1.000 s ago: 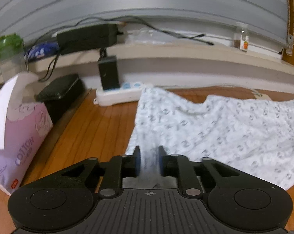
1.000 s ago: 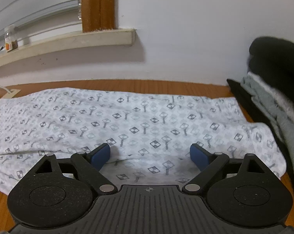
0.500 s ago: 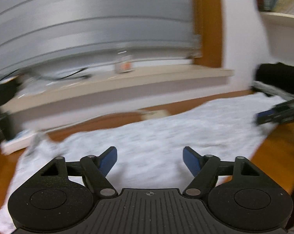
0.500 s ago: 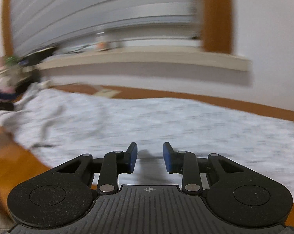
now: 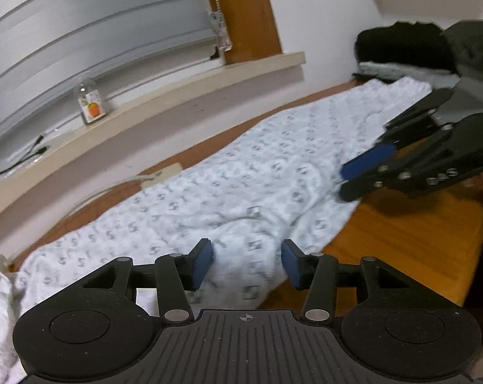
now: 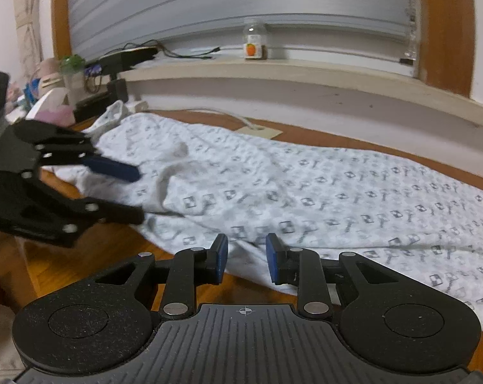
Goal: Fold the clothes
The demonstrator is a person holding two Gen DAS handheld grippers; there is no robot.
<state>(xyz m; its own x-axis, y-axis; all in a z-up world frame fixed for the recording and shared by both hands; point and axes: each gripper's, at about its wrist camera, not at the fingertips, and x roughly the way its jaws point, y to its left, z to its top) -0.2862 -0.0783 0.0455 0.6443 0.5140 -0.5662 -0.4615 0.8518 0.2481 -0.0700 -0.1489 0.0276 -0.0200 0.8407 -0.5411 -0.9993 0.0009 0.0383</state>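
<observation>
Both grippers have swung inward since a second ago: the left gripper (image 5: pixel 246 264) has let go of the patterned garment (image 5: pixel 241 192) and hangs above its near edge, fingers apart, while the right gripper (image 6: pixel 245 264) hovers with fingers narrowly apart, empty; garment lies spread along the wooden table (image 5: pixel 401 243)

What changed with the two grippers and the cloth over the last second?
The left gripper let go of the patterned cloth and turned rightward, now open. The right gripper narrowed and turned leftward, gripping nothing. The cloth stays spread on the wooden table.
</observation>
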